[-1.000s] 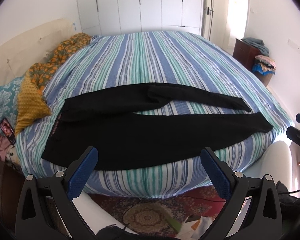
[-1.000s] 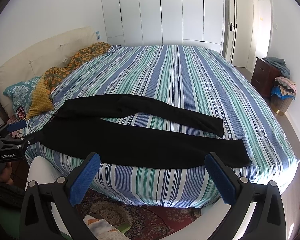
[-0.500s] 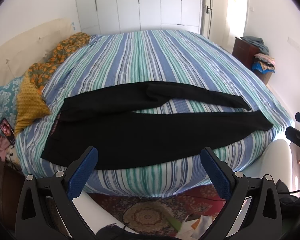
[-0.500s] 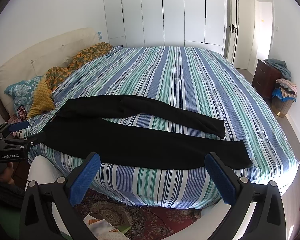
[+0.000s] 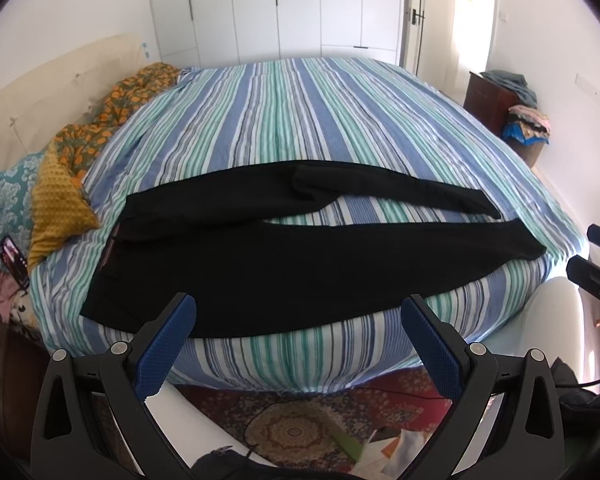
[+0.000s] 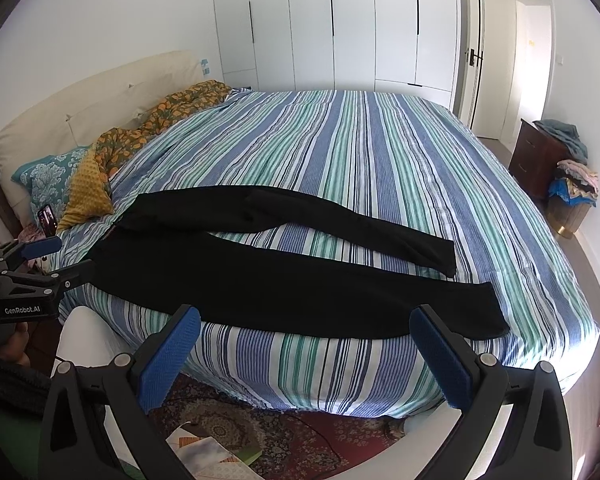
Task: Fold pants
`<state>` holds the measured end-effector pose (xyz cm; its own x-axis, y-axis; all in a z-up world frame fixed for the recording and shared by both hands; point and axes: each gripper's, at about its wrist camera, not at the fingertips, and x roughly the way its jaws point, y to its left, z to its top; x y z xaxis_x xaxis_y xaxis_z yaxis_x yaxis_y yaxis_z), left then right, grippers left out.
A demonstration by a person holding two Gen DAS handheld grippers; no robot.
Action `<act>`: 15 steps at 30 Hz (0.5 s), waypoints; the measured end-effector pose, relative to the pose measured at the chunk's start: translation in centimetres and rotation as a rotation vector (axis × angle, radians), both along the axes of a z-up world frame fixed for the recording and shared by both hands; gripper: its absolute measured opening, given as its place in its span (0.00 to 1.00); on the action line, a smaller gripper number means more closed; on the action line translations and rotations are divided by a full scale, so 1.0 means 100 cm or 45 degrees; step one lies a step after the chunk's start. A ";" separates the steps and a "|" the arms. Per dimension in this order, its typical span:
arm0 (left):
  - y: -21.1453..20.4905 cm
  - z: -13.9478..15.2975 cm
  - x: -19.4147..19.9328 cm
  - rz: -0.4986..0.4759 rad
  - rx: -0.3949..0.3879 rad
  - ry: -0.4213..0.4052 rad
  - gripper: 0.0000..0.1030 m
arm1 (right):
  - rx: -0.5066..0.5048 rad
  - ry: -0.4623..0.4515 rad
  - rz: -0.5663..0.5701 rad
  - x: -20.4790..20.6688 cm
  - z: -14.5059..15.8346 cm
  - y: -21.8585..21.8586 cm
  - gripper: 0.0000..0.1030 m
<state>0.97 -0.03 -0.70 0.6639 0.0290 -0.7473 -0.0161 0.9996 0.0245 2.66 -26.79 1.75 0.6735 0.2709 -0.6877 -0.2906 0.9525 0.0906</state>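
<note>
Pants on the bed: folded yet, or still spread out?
Spread out. The pants lie flat on the bed, both legs apart with striped cover showing between them; no fold made.

Both grippers have black frames with silver screws, blue textured fingers (image 5: 168,344), and white "GenRobot.AI" lettering (image 6: 22,310).

A wide bed (image 6: 380,152) fills the room, covered in a blue, green and white striped sheet (image 5: 300,112). At its far left, against a cream headboard (image 6: 80,120), lie a teal patterned pillow (image 6: 44,176), a mustard cushion (image 6: 86,196) and an orange floral blanket (image 6: 172,108). White wardrobe doors (image 6: 352,24) line the far wall. A dark wooden cabinet (image 6: 534,160) stands at the right. A red patterned rug (image 5: 300,420) covers the near floor.
</note>
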 end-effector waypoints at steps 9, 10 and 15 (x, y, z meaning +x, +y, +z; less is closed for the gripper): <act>-0.002 -0.003 0.002 -0.004 0.002 0.010 0.99 | -0.005 -0.020 0.002 0.002 -0.002 0.003 1.00; -0.002 -0.003 0.002 -0.003 0.003 0.010 0.99 | -0.005 -0.015 0.003 0.002 -0.002 0.003 1.00; -0.001 -0.004 0.002 -0.001 0.001 0.005 0.99 | -0.012 0.006 -0.001 0.002 -0.003 0.003 1.00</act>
